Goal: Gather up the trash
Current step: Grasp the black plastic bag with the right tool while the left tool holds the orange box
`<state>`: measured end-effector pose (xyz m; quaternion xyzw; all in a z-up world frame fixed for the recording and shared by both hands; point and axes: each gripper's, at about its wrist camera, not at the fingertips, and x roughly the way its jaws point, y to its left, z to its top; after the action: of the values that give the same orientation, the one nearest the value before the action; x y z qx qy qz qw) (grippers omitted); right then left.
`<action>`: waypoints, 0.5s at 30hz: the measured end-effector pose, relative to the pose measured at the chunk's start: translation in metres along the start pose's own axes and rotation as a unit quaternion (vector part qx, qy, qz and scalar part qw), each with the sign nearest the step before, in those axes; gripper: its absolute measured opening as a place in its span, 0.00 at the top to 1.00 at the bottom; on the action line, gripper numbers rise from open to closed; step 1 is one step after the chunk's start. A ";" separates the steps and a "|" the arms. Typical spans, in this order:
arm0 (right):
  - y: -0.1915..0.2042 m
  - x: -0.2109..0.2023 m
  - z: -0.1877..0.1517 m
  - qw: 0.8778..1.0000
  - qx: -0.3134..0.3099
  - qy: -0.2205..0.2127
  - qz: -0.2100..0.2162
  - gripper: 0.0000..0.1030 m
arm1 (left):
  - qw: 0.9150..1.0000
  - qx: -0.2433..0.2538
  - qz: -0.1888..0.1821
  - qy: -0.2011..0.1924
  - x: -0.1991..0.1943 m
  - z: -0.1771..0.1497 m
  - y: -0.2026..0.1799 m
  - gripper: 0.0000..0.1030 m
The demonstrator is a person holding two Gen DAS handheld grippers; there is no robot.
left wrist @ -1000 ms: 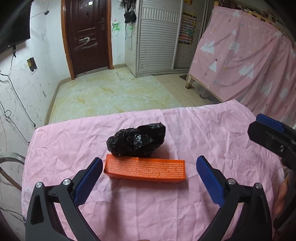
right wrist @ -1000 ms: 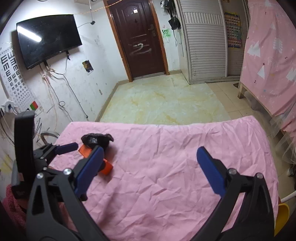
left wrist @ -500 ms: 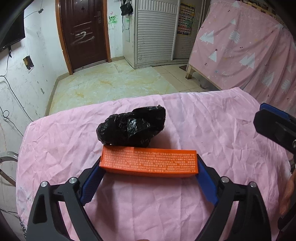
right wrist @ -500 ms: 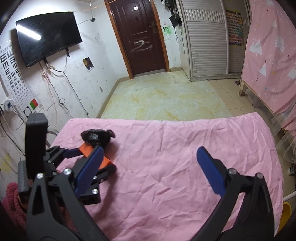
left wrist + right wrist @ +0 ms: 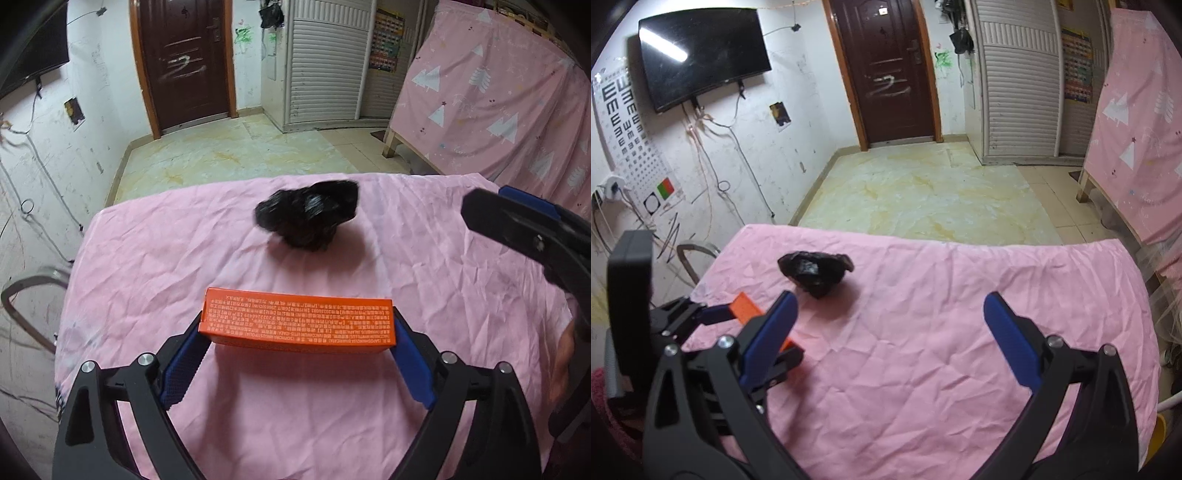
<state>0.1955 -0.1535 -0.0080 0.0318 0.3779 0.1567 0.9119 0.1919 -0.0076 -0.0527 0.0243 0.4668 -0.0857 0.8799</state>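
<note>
Orange carton (image 5: 297, 323), long and printed: clamped end to end between the blue pads (image 5: 183, 360) of the left gripper (image 5: 297, 354), one pad against each short end. It looks raised clear of the pink cloth (image 5: 147, 266), though the gap beneath cannot be confirmed. Status, as judged: first item secured, not yet deposited.

Black crumpled bag (image 5: 308, 216), plastic: lies on the cloth well ahead of the left gripper's jaws and a little to their right, apart from the carton. In the right wrist view the same bag (image 5: 816, 271) sits ahead and to the left of the right gripper (image 5: 890, 332). Status: uncollected.

Right gripper: jaws spread wide, nothing between them, only bare cloth (image 5: 923, 350) below. In the left wrist view it enters from the right edge (image 5: 524, 232), beside the carton's right end but not touching it.

Receptacle: none visible in either view; where the trash is meant to go cannot be told.

Surroundings, ahead of both tools: wall-mounted television (image 5: 701, 51) to the left, brown door (image 5: 890, 70) straight ahead, slatted white wardrobe (image 5: 1019, 92) beside it, pink tree-print drape (image 5: 498, 96) to the right.

Obstructions: none on the cloth between the right gripper and the bag; the left gripper with its carton sits close by on that side.
</note>
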 end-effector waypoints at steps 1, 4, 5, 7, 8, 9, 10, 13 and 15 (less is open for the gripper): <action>0.003 0.002 0.001 1.000 -0.004 0.002 0.000 0.06 | 1.000 -0.007 -0.001 0.000 -0.004 -0.004 0.006 0.20; 0.017 0.013 0.004 1.000 -0.020 0.009 0.000 0.06 | 1.000 -0.028 0.001 -0.008 -0.016 -0.014 0.024 0.20; 0.023 0.018 0.005 1.000 -0.026 0.012 0.001 0.06 | 0.999 -0.032 0.003 -0.013 -0.022 -0.017 0.029 0.20; 0.030 0.024 0.007 0.999 -0.033 0.015 0.005 0.06 | 0.999 -0.040 0.007 -0.020 -0.030 -0.021 0.037 0.20; 0.035 0.028 0.009 0.999 -0.037 0.017 0.009 0.06 | 0.999 -0.044 0.008 -0.024 -0.034 -0.024 0.043 0.20; 0.039 0.031 0.011 0.999 -0.040 0.019 0.014 0.06 | 0.999 -0.046 0.009 -0.028 -0.037 -0.025 0.046 0.20; 0.043 0.034 0.012 0.999 -0.042 0.020 0.019 0.06 | 0.998 -0.050 0.010 -0.031 -0.040 -0.027 0.050 0.20; 0.056 0.046 0.017 0.998 -0.054 0.026 0.032 0.06 | 0.998 -0.058 0.010 -0.038 -0.048 -0.032 0.057 0.20; 0.065 0.055 0.020 0.997 -0.064 0.030 0.031 0.06 | 0.997 -0.062 0.010 -0.042 -0.052 -0.034 0.060 0.20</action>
<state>0.2291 -0.0737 -0.0190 -0.0195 0.3931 0.2096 0.8951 0.1459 0.0627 -0.0313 -0.0288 0.4332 -0.0485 0.8995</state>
